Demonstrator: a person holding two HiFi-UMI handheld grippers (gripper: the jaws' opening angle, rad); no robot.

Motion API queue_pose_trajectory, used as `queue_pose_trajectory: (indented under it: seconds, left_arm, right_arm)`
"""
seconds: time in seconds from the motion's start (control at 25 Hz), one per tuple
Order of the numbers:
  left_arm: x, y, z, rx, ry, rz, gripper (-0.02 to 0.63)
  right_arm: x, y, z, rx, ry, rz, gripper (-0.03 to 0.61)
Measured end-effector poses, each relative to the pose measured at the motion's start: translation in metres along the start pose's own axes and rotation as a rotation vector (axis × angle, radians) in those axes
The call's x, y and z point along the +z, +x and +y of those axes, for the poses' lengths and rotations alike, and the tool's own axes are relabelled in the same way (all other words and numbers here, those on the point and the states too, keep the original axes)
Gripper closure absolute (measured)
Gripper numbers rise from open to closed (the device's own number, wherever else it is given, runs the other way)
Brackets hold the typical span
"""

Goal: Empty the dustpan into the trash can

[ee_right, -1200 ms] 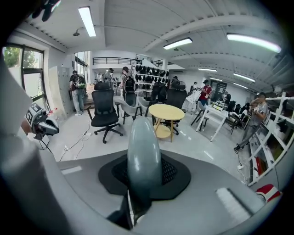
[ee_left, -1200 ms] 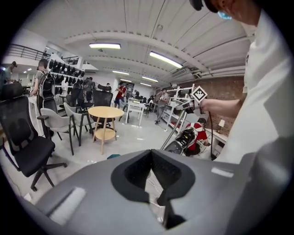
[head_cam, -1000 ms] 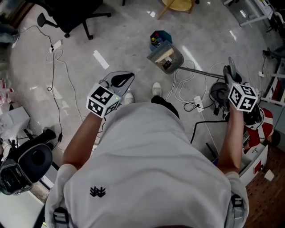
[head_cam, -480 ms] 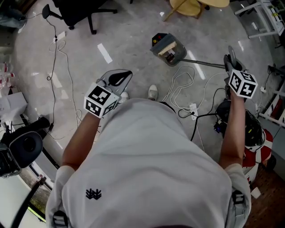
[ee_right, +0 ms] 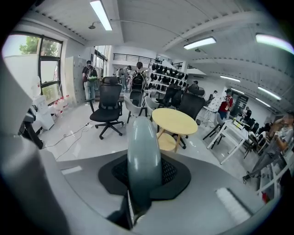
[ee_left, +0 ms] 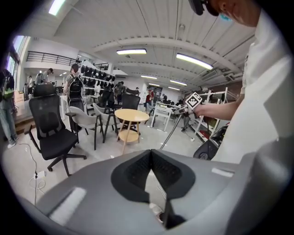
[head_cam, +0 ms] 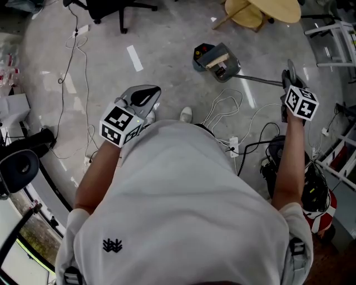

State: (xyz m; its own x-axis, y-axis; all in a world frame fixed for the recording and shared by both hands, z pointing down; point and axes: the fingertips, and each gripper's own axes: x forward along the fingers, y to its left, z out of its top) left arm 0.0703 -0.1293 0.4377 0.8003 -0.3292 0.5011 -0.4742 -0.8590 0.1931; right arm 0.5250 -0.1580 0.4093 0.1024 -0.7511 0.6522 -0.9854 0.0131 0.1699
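The right gripper (head_cam: 289,78) is clamping the rounded grey end of the long handle (head_cam: 258,81), holding the loaded dustpan (head_cam: 218,62) low by the floor (head_cam: 167,33) near the round table (head_cam: 267,11), likely so nothing spills, while the left gripper (head_cam: 142,97) is hanging closed and empty.

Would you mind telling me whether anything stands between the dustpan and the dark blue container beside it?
Nothing visible does: the dustpan sits right against the dark blue container, probably the trash can. The right gripper is shut on the handle. White cables lie nearer the person, outside that gap.
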Motion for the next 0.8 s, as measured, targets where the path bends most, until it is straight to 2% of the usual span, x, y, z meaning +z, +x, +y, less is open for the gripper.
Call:
queue_pose_trajectory:
  seconds: [0.36, 0.8]
  left_arm:
    - [-0.002, -0.005, 0.002, 0.064, -0.027, 0.009, 0.558]
    - [0.0, -0.007, 0.007, 0.084, -0.034, 0.018, 0.558]
  right_arm:
    - [0.003, 0.047, -0.01, -0.014, -0.088, 0.016, 0.522]
    - [0.023, 0.084, 0.028, -0.025, -0.36, -0.007, 0.526]
